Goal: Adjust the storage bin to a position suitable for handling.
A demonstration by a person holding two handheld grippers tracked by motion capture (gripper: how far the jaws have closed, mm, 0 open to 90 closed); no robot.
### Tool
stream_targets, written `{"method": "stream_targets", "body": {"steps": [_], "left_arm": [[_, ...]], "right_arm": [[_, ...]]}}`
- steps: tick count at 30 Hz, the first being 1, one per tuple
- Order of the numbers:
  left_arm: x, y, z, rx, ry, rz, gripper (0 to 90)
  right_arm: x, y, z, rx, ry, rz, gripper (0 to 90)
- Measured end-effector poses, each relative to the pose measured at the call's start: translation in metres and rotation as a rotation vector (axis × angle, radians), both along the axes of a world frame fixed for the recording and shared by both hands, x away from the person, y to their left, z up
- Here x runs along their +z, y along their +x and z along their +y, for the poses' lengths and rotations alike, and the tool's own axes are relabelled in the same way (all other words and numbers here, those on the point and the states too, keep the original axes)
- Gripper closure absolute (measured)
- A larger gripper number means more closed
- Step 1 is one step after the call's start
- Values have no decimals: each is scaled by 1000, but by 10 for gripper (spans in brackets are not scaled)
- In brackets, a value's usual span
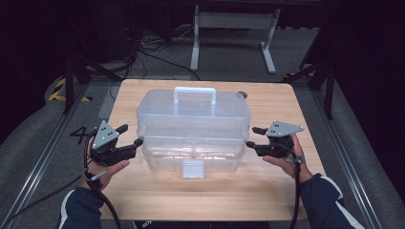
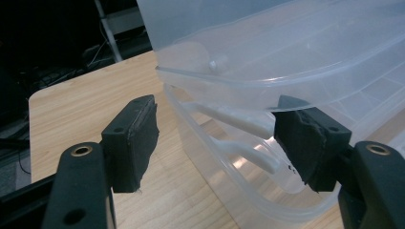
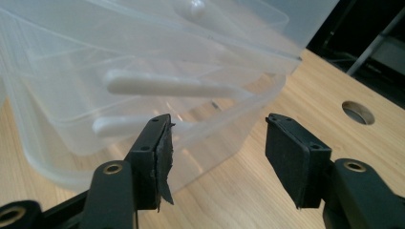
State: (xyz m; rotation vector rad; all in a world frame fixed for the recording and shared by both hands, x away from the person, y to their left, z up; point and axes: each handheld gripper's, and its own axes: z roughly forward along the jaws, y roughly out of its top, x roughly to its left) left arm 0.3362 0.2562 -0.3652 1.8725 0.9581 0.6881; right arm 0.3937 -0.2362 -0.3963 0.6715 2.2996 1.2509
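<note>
A clear plastic storage box (image 1: 191,129) with a white handle (image 1: 194,95) on its lid stands in the middle of the wooden table (image 1: 210,200). Its upper section sits raised above the lower tub, and white hinge arms (image 3: 162,87) show through the wall. My left gripper (image 1: 132,135) is at the box's left end, open. In the left gripper view (image 2: 215,143) the tub's corner (image 2: 248,191) lies between the jaws, with the left pad (image 2: 138,143) clear of it. My right gripper (image 1: 251,137) is at the box's right end, open (image 3: 217,152), with nothing between its jaws.
A square front latch (image 1: 193,169) hangs on the box's near side. A round hole (image 3: 358,112) is cut in the table beyond the box. Behind the table stands a white-legged frame (image 1: 234,28) among floor cables. Black-and-yellow tape (image 1: 59,90) marks the floor at left.
</note>
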Motion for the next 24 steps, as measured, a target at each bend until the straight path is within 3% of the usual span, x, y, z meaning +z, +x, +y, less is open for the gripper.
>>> {"method": "stream_targets", "body": {"steps": [8,11,24], "left_arm": [[-1,1,-2,-1,11,-1,322],[-1,0,-2,-1,9,2,320],[-3,-5,6,34,3,7,307]], "right_arm": [[2,0,2,-31,91,-56,460],[7,-3,1,-43,123,-100,470],[11,-4,2,-60,128,-132,490]]}}
